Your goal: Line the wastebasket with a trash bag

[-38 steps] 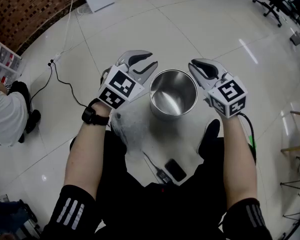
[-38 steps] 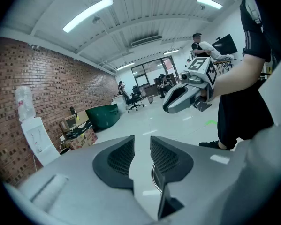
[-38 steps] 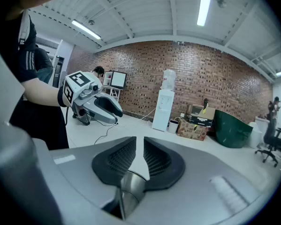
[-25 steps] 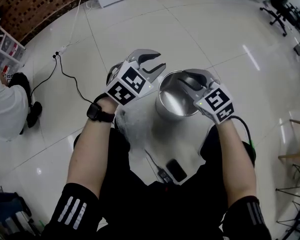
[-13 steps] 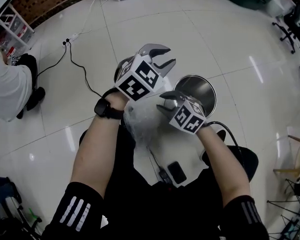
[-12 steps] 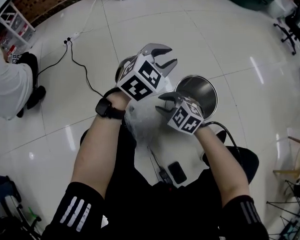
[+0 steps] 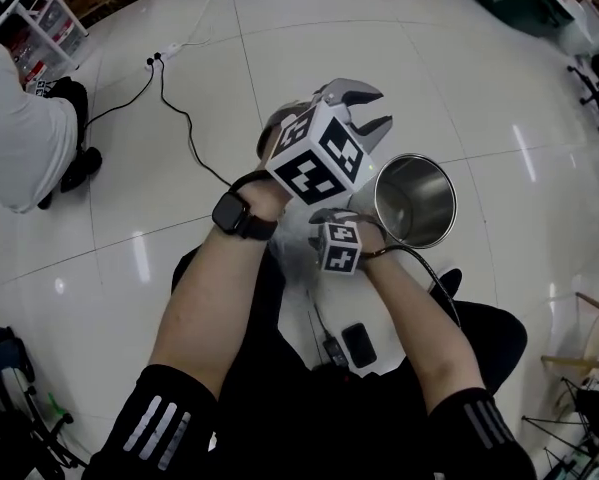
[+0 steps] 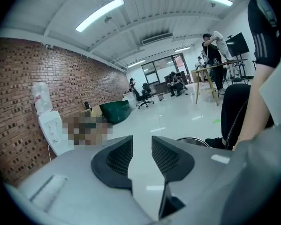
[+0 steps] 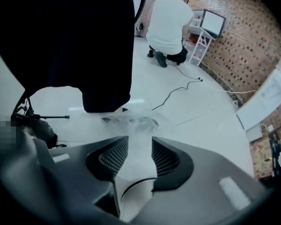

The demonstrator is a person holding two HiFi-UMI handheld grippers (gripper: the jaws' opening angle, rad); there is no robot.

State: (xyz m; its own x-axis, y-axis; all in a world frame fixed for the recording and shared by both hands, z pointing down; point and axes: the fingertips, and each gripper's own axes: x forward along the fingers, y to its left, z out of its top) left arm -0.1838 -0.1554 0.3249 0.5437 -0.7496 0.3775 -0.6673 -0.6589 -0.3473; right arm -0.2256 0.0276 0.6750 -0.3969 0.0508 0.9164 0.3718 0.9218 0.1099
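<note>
Nearest: trash bag, clear crumpled film, lay low by the wearer's dark-trousered legs; it was bunched, not spread, and not in the bin. Right gripper was tipped steeply down over it, its fingers wide and just opened further. Film lay at their tips and showed hazily in the gap, with the pads not pressing on it. Left gripper was held higher, its fingers moderately apart, with only floor seen between them. Wastebasket, bare steel, stood upright on the white floor just beside both grippers, its inside shiny and unlined. Farther off were a black cable across the tiles and a person in a white shirt crouched by a rack. Status, as judged: lining had not begun. Left to do: seize the bag, open its mouth, lower it into the bin, fold the edge over the rim.
</note>
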